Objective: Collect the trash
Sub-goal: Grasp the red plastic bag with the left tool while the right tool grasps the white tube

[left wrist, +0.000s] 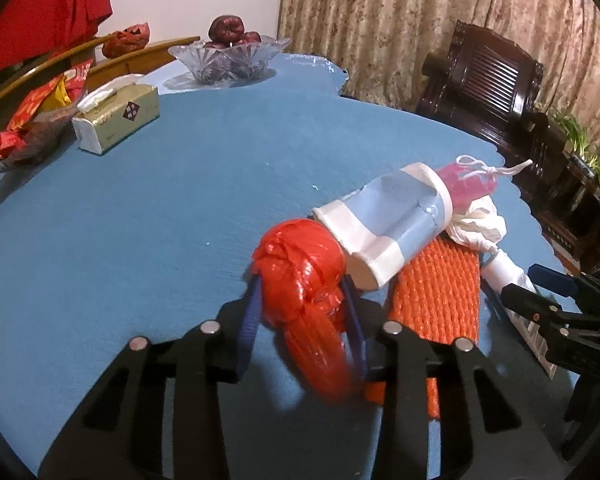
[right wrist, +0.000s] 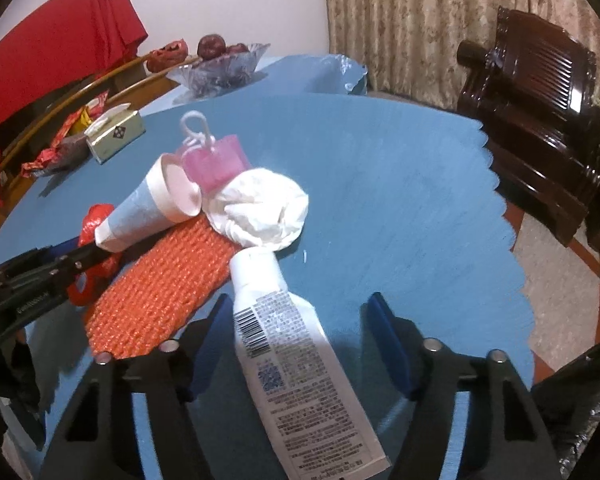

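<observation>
Your left gripper (left wrist: 304, 316): jaws narrowed onto the red plastic bag (left wrist: 304, 280). The knotted, crinkled wad sits squarely between the two blue pads, both of which meet its sides. The bag's lower end is blurred, so you cannot tell whether it is off the table (left wrist: 140, 208).

Your right gripper (right wrist: 300, 344): jaws about half open, straddling the white tube (right wrist: 288, 344). The tube lies flat on the table, cap end pointing away toward the pile, printed back and barcode facing up. The left pad is just beside the tube's edge; whether it touches cannot be told. The right pad stands clear of it with blue table showing between.

Remaining pile, just beyond both grippers:
- paper cup (right wrist: 148, 204), blue with white bands, tipped on its side, resting on the orange mesh (right wrist: 160, 284), its base against the red bag
- crumpled white tissue (right wrist: 264, 212), touching the tube's cap
- pink translucent cup with a white string (right wrist: 216, 160), behind the tissue

Far side of the table: tissue box (left wrist: 116, 116), glass bowl (left wrist: 228, 60) with dark red fruit.
</observation>
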`<state>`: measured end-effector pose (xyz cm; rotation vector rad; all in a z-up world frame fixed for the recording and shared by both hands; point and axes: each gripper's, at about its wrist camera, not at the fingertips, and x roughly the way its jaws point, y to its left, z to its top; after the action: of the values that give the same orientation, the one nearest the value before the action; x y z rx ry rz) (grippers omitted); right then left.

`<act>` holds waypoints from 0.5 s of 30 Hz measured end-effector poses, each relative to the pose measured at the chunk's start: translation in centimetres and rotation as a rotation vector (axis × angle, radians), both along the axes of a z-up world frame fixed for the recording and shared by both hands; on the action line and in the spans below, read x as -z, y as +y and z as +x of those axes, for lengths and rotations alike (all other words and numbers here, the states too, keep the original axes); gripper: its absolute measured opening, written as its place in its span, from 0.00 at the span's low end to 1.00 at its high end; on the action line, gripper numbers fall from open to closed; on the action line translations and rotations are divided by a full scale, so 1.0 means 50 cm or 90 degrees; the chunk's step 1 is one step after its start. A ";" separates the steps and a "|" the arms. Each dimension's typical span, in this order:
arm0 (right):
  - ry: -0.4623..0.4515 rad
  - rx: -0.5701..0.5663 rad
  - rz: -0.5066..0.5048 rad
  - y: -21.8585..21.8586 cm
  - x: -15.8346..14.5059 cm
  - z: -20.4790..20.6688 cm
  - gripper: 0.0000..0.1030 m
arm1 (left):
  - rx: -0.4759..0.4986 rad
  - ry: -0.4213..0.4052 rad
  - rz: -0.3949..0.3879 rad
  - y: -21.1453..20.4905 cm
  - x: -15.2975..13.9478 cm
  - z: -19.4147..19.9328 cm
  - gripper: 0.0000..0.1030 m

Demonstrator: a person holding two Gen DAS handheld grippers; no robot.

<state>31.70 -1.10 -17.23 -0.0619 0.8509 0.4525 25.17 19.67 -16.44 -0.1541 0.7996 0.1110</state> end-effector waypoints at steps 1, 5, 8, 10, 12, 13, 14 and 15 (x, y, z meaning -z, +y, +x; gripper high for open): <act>0.003 -0.009 0.000 0.004 0.001 -0.003 0.56 | -0.001 -0.001 0.000 0.000 -0.002 -0.003 0.34; -0.008 -0.021 -0.011 0.013 -0.004 -0.020 0.44 | -0.016 -0.010 -0.004 0.008 -0.015 -0.030 0.32; -0.010 -0.022 -0.007 0.015 -0.009 -0.034 0.40 | -0.019 -0.025 0.002 0.003 -0.037 -0.056 0.32; -0.015 -0.019 -0.001 0.014 -0.016 -0.046 0.40 | -0.006 -0.031 0.005 -0.011 -0.050 -0.075 0.32; -0.018 -0.021 0.002 0.012 -0.022 -0.056 0.40 | 0.015 -0.030 0.003 -0.030 -0.058 -0.088 0.32; -0.020 -0.022 0.001 0.012 -0.026 -0.062 0.40 | 0.025 -0.029 0.001 -0.039 -0.059 -0.094 0.32; -0.023 -0.021 0.002 0.011 -0.029 -0.067 0.40 | 0.034 -0.028 0.001 -0.048 -0.060 -0.099 0.32; -0.024 -0.020 0.004 0.009 -0.032 -0.069 0.40 | 0.044 -0.029 0.003 -0.060 -0.061 -0.105 0.32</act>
<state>28.24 -0.65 -15.61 -0.0781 0.8121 0.4813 19.91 16.65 -13.37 -0.1238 0.7590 0.0441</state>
